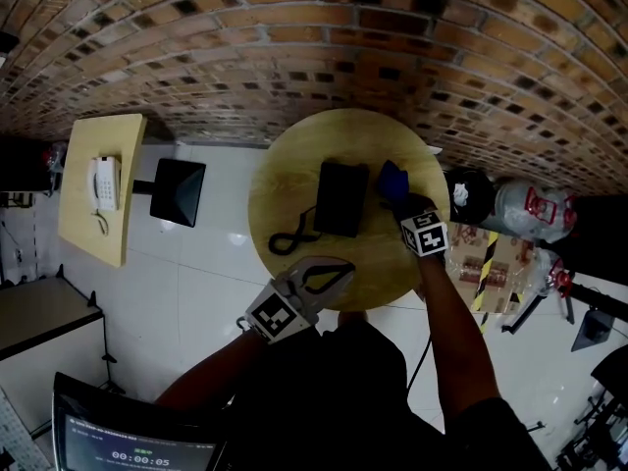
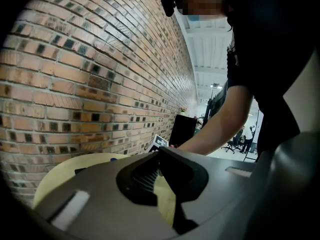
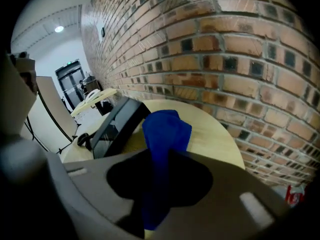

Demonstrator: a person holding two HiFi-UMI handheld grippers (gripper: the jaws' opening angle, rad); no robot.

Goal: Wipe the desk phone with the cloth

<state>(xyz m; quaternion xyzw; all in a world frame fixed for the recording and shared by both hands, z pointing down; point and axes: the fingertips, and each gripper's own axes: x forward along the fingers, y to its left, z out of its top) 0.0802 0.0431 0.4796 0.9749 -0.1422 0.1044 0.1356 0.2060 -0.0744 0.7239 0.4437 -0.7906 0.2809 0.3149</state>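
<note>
A black desk phone lies in the middle of a round wooden table, its coiled cord trailing to the front left. Just right of the phone is a bunched blue cloth, and my right gripper is on it. In the right gripper view the cloth stands up pinched between the jaws of that gripper, with the phone close on its left. My left gripper rests over the table's front edge with its tips together and nothing in them.
A brick wall runs behind the table. A yellow side table at the left carries a white phone, with a black seat beside it. Bottles and boxes crowd the floor at the right.
</note>
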